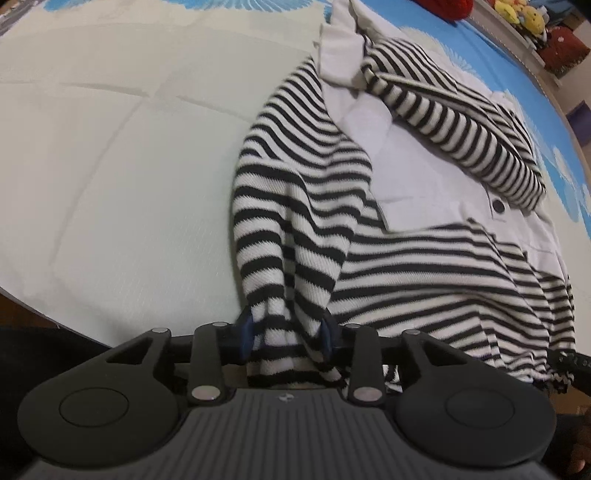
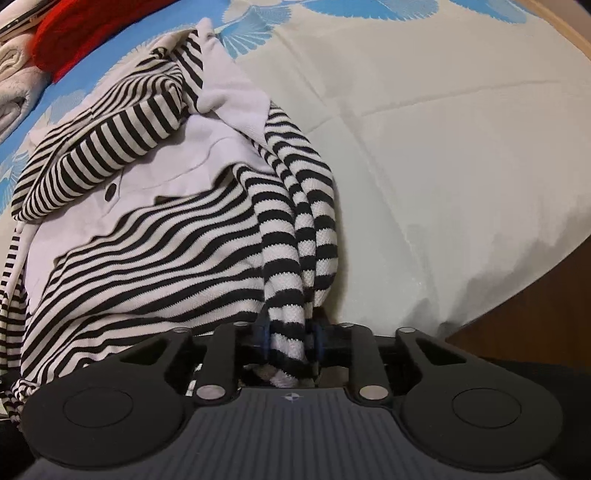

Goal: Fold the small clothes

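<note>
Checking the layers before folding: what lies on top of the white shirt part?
A folded striped sleeve lies across the white shirt panel; whatever is beneath the sleeve is hidden.

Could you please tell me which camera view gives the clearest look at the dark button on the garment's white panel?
The left wrist view: the dark button sits sharp and nearly face-on on the white panel. In the right wrist view the same button appears slanted, as a narrow oval.

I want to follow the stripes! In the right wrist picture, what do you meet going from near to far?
Right tongs pinching the striped top → its black button → its white collar → red knit thing.
</note>
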A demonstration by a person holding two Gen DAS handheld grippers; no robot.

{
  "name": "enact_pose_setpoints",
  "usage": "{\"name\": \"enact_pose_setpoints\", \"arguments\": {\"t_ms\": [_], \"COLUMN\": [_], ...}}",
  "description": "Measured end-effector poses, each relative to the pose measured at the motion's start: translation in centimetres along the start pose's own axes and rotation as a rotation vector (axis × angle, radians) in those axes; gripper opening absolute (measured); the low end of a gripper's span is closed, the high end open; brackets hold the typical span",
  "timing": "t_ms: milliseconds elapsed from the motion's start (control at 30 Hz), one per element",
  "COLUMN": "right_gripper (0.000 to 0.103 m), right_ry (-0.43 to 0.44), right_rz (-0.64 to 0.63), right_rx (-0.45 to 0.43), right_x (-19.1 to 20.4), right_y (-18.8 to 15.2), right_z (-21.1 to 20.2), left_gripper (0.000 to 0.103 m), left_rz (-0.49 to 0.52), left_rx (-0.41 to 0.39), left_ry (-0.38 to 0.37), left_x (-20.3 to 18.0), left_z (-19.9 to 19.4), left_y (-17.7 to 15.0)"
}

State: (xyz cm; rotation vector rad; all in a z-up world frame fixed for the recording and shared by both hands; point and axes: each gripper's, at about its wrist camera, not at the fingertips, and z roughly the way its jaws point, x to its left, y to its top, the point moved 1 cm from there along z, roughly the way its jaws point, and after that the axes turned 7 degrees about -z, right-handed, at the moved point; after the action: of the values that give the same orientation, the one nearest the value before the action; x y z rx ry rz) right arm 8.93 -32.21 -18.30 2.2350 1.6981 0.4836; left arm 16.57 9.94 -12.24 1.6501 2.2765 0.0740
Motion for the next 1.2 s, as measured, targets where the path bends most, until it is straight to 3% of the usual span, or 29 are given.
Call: {"name": "enact_pose_setpoints", "arguments": {"t_ms": [167, 267, 300, 400, 600, 833, 1100, 1200], "right_gripper": [0.028, 0.027, 0.021, 0.016, 0.015, 0.01, 0.008, 0.008], "right_ry": [-0.016, -0.012, -0.009, 0.001, 0.007, 0.02, 0.122, 0.188], "right_rz": [-0.048, -0.047, -0.044, -0.034, -0.036, -0.042, -0.036, -0.01], "right_rx": [0.006, 0.002, 0.0, -0.016, -0.023, -0.073, -0.244, -0.303], "right_x": [0.8, 0.7, 0.7, 0.5, 0.5, 0.6, 0.4, -0.2], "right_y": [-0.2, -0.2, -0.2, -0.1, -0.2, -0.1, 0.7, 0.2], "right_z": [0.1, 0.1, 0.0, -0.3, -0.5, -1.5, -7.5, -10.7], "left_gripper": [0.037, 0.023, 0.019, 0.018, 0.022, 0.01, 0.009, 0.009], "left_rz": [0.015, 0.021, 0.024, 0.035, 0.032, 0.066, 0.048, 0.042], "left_rx": [-0.006, -0.017, -0.023, -0.035, -0.025, -0.087, -0.166, -0.153], "left_ry": [0.003, -0.001, -0.008, -0.006, -0.007, -0.022, -0.199, -0.276], "left_x": [-0.1, -0.1, -0.2, -0.5, -0.3, -0.7, 0.4, 1.4], "left_z": [0.0, -0.2, -0.3, -0.5, -0.2, -1.7, -8.9, -12.2], "left_y": [-0.1, -0.2, -0.2, -0.2, -0.3, -0.5, 0.7, -0.1]}}
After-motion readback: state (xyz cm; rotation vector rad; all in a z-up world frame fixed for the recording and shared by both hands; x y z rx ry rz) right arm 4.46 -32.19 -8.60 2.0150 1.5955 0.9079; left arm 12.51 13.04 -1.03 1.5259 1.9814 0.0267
